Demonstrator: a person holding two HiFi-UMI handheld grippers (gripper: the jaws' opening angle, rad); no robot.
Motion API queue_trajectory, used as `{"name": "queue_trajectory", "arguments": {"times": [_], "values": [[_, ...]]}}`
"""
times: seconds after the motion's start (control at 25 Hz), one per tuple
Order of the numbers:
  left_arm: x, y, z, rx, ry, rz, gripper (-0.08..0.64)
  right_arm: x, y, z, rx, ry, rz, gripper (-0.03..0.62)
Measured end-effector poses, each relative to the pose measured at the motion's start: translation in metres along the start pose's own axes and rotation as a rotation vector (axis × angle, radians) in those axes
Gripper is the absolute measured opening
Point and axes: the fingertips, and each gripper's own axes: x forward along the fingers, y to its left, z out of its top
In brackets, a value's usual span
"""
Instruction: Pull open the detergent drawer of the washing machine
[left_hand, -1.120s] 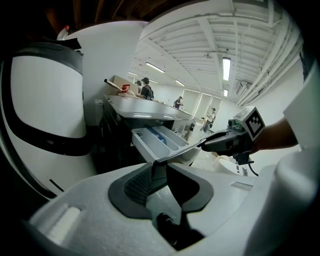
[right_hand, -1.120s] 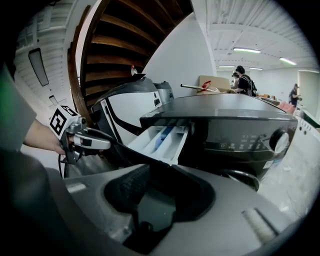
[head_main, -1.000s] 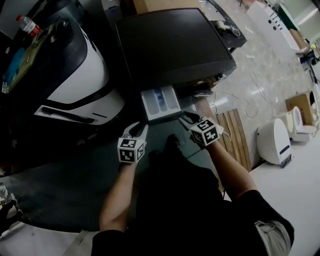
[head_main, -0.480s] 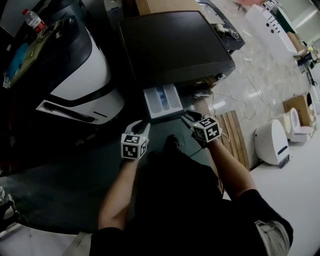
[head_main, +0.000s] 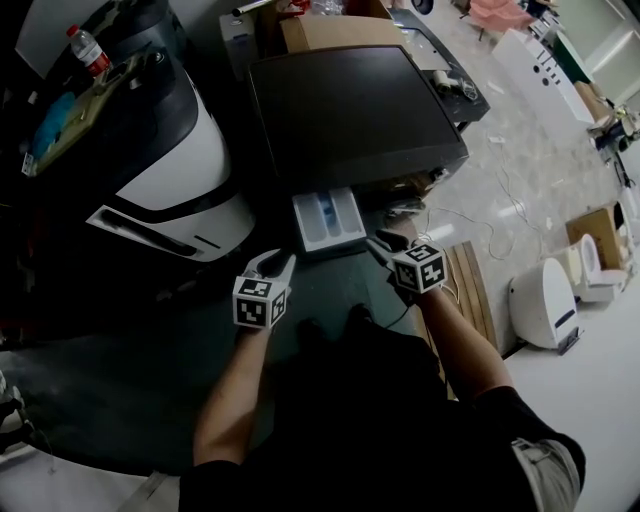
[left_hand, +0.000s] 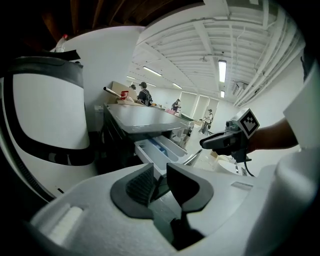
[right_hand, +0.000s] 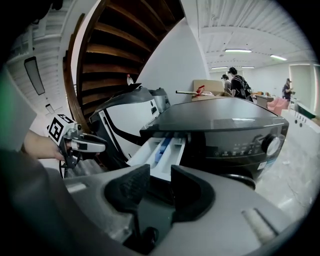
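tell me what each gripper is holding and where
Nothing is held: the left gripper and right gripper both have jaws apart and empty, short of the pulled-out detergent drawer.

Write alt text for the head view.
The detergent drawer of the dark washing machine stands pulled open. The left gripper and right gripper hover near its front, jaws apart, holding nothing.

I counted one dark-grey flat-topped washing machine (head_main: 355, 105), one white plastic detergent drawer (head_main: 328, 221), one clear red-capped plastic bottle (head_main: 90, 51), one brown cardboard box (head_main: 330, 32), and my two grippers: left gripper (head_main: 274, 263), right gripper (head_main: 384, 242).
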Motion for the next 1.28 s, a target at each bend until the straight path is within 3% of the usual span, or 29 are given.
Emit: {"name": "queue_trajectory", "arguments": {"times": [0.56, 0.92, 1.28], "values": [[-0.004, -0.015, 0.066, -0.008, -0.104, 0.125, 0.072, -0.035, -0.020, 0.052, -0.131, -0.057, 0.121, 0.117], [-0.023, -0.035, 0.113, 0.019, -0.186, 0.171, 0.044, -0.063, -0.029, 0.094, -0.151, -0.146, 0.143, 0.101], [-0.051, -0.046, 0.166, 0.058, -0.295, 0.209, 0.018, -0.090, -0.006, 0.145, -0.209, -0.283, 0.136, 0.053]]}}
